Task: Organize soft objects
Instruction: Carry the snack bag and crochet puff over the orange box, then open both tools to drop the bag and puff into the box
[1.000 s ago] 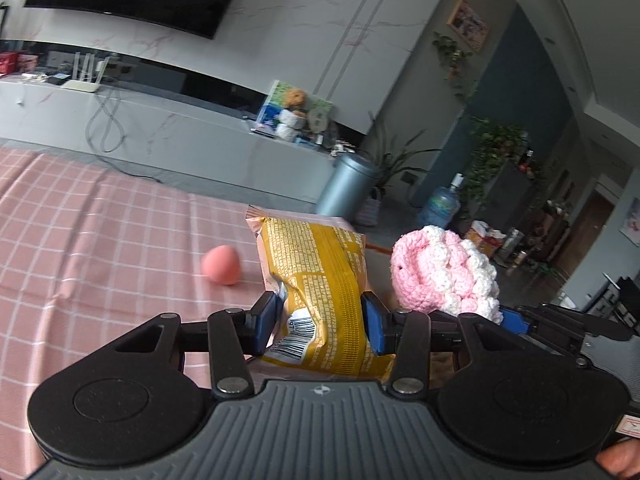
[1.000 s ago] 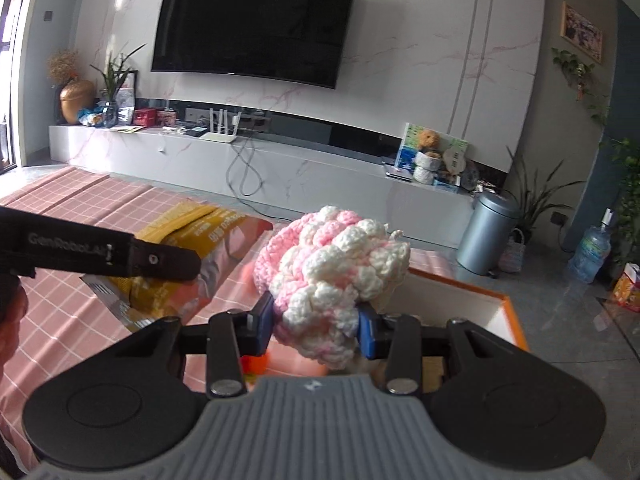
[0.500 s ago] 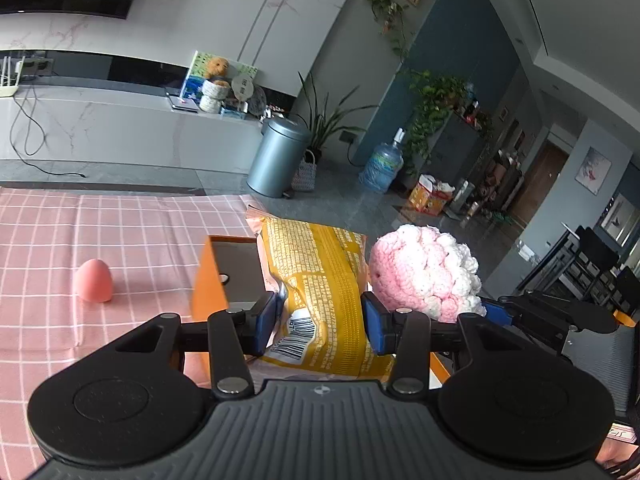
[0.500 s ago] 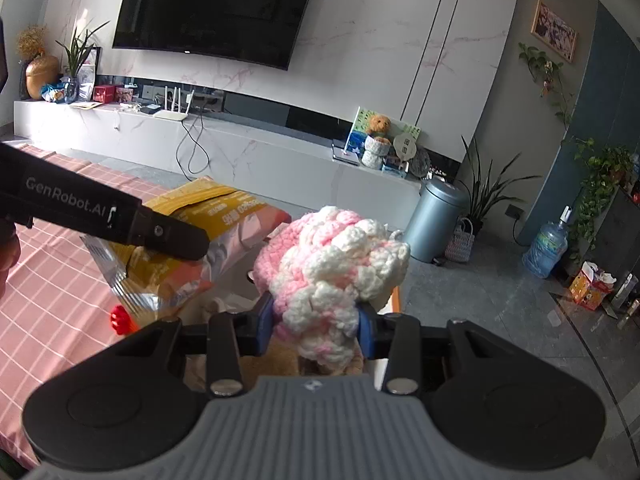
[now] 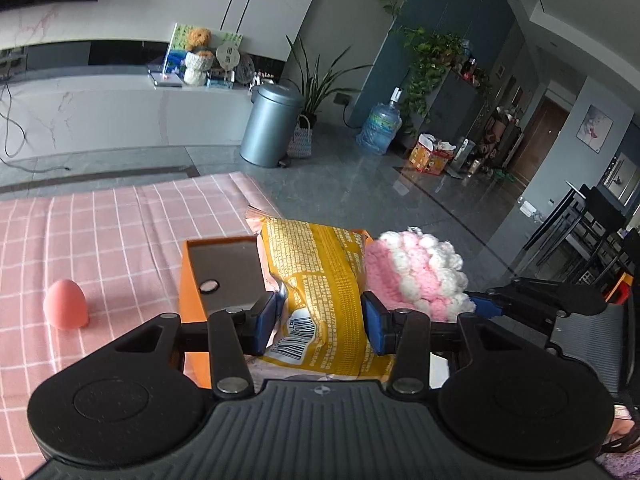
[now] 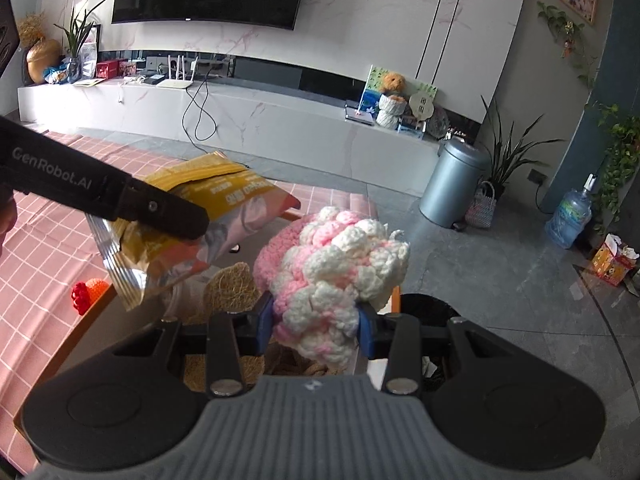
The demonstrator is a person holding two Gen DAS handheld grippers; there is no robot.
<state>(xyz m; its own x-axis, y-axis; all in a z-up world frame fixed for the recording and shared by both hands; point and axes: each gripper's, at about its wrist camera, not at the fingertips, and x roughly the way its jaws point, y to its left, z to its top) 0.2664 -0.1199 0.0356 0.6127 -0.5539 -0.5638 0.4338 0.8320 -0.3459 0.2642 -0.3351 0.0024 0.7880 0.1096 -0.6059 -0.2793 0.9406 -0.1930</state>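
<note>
The snack bag (image 5: 324, 280) sits between the left gripper (image 5: 320, 322) fingers, above the open box (image 5: 188, 280). Just right of it, the crocheted ball (image 6: 336, 276) sits in the right gripper (image 6: 316, 326), also over the box. Left of the box, an egg-shaped sponge (image 5: 65, 304) lies on the tablecloth (image 5: 100, 232). Inside the box lies what may be a fibrous pad (image 6: 230, 292)

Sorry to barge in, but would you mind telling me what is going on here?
A person is tidying soft things with a pair of handheld tongs. The left tongs are shut on a yellow snack bag, and the right tongs are shut on a pink and white crocheted piece. Both are held above an orange box on the pink checked tablecloth. A pink egg-shaped sponge sits on the cloth to the box's left.
</note>
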